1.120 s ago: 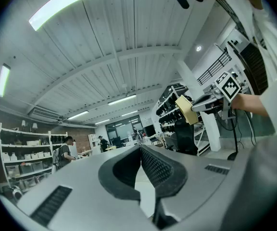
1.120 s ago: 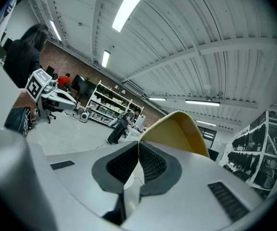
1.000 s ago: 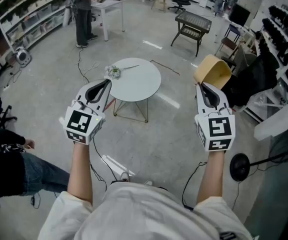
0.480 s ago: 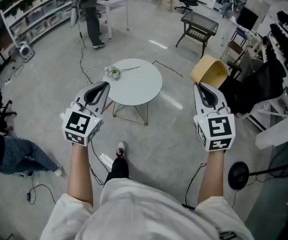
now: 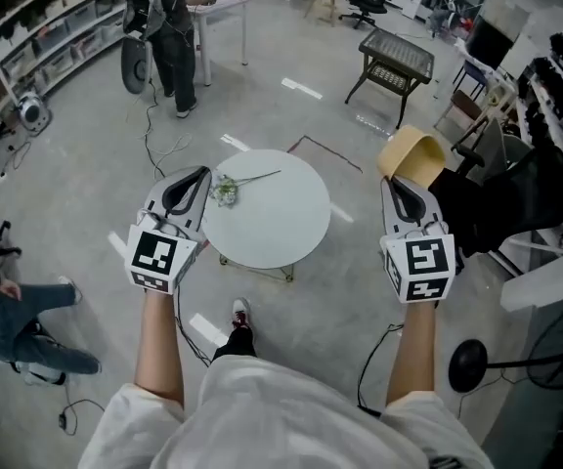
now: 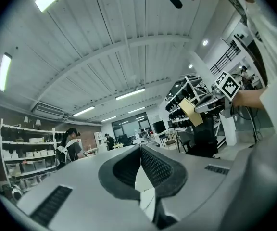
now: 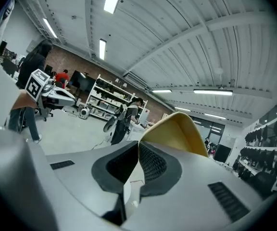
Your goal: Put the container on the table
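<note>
ITEM: container-to-table, current state.

CHANGES vs. prior frames: round white table (image 5: pixel 280 225) now sits closer and larger in head view, directly between the two grippers; before it lay farther ahead. Wearer's shoe (image 5: pixel 241 312) has moved up to just below the table edge. Standing person (image 5: pixel 167 22) at the far white desk has shifted left. Seated person (image 5: pixel 13 325) at left edge has slid lower in frame. Container unchanged, same grip.

CONTAINERS:
- Container (image 5: pixel 413 154), tan/yellow, bowl-shaped, thin wall. Tipped on its side. Visible part of the inside is plain tan wall; rest can't be seen. In right gripper view it rises as a yellow curve (image 7: pixel 179 131) right past the jaw tips.

TOOLS:
- Right gripper (image 5: pixel 392 180): jaws pinched onto the container's rim, per its own view (image 7: pixel 138 147).
- Left gripper (image 5: pixel 201 174): jaws closed together, nothing between them (image 6: pixel 139 150). Tips overlap the table's left edge in head view.

POSITION: container is held up at the right gripper's tip, to the right of the table and clear of its top, over the floor. Not on the table yet.

ON TABLE: flower sprig (image 5: pixel 229 190), near the left rim, just beside the left gripper's tips.

BACKGND: black side table (image 5: pixel 395 57), far right; shelving (image 5: pixel 37 22) along left wall.
</note>
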`<state>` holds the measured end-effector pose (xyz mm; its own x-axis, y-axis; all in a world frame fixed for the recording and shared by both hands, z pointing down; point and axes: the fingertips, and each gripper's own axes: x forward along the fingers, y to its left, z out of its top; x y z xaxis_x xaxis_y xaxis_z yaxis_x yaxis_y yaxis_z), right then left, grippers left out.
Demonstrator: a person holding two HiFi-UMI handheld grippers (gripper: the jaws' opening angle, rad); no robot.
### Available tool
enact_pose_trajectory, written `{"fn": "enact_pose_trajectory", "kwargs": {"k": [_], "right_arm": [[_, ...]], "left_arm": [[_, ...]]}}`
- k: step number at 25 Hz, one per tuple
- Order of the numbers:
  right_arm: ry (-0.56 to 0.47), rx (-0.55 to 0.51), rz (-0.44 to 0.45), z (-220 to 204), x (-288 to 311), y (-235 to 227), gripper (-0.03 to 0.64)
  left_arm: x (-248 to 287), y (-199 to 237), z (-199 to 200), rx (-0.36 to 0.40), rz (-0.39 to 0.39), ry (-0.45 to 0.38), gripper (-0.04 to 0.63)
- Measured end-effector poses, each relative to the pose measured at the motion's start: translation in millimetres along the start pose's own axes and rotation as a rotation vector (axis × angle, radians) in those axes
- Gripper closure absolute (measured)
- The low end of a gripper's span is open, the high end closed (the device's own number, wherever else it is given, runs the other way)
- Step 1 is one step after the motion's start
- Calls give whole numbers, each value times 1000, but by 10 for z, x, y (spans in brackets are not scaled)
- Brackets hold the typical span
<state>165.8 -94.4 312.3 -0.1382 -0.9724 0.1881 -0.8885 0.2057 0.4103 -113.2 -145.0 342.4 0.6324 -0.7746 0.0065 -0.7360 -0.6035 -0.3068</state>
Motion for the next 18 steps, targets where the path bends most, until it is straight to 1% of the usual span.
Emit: {"fn": "enact_pose_trajectory", "kwargs": {"k": [4,6,9,12,14,18], "right_arm": [[32,1,-10,156,1019,-51,595],[56,-1,-7,137,1473,-55,595],[122,-8,9,-15,2068,-14,595],[188,-9,54,-255,2526,120,595],[229,-10,87,-469,2791,182,595],[322,-27,170,-1134,3308,207,595]], "left_arm": [[743,737,-208,-6,-17,14,575],[1079,996,-358,-15,-29,27,575],[1509,1270,-661,-33,-48,60,575],[1779,1419,-1035,-59,-61,105,575],[1932,1437,-1275,-81,-66,138,575],[2256,1295,-1701,-128,-56,200,575]]}}
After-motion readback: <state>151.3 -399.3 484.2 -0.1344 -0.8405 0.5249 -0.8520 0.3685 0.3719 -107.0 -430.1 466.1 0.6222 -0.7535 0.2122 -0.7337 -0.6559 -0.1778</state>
